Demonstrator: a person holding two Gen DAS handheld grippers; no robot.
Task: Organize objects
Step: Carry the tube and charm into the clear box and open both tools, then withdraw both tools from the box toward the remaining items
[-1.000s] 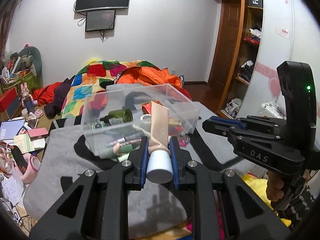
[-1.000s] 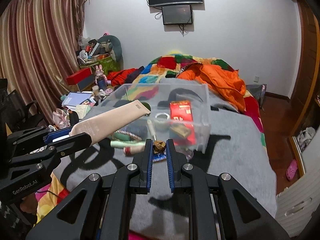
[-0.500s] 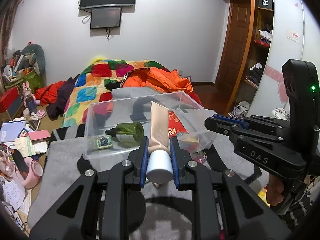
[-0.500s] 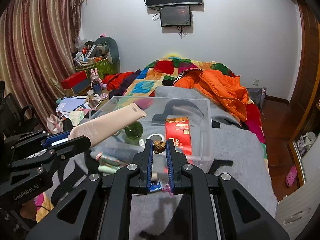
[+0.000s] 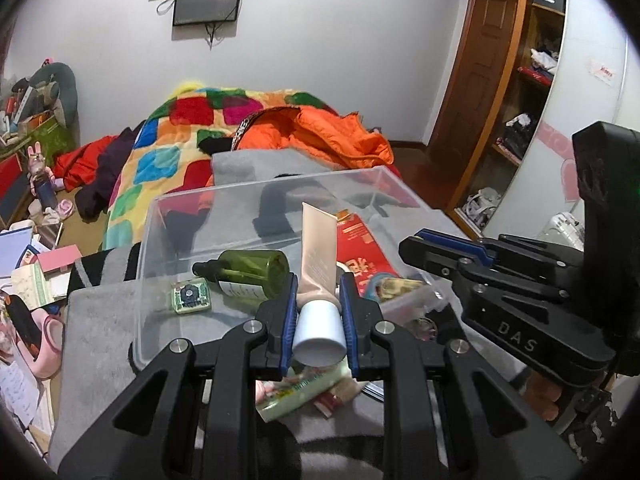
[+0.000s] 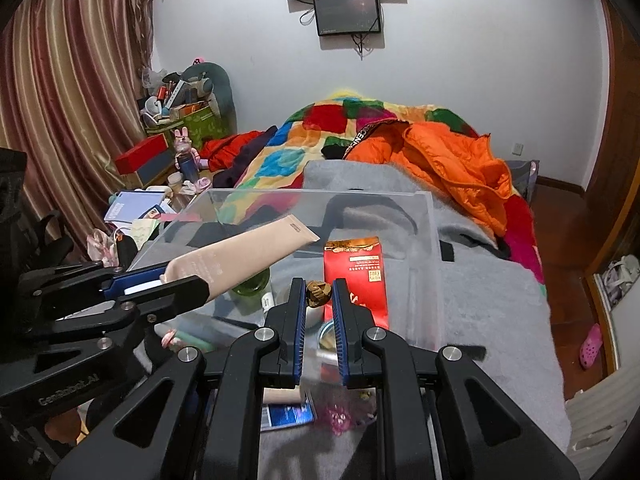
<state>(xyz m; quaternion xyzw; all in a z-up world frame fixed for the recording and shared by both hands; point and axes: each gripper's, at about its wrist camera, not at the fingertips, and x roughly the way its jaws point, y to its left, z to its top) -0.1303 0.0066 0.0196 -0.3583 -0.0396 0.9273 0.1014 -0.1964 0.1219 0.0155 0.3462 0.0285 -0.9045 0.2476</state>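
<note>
1. Left wrist view: the left gripper [image 5: 319, 312] is clamped on a beige tube [image 5: 318, 264] near its white cap, the tube slanting up over the clear bin [image 5: 160, 248]. In the bin lie a green bottle [image 5: 250, 272], a small green gadget [image 5: 190, 297] and a red packet [image 5: 362, 248]. The right gripper [image 5: 416, 240] reaches in from the right.

2. Right wrist view: the right gripper [image 6: 319, 300] pinches a small brown lump [image 6: 319, 293] at its tips, over the bin's near edge. The tube [image 6: 240, 258] juts from the left gripper [image 6: 160, 286] above the bin [image 6: 430, 248], which sits on a grey blanket [image 6: 492, 312].
</note>
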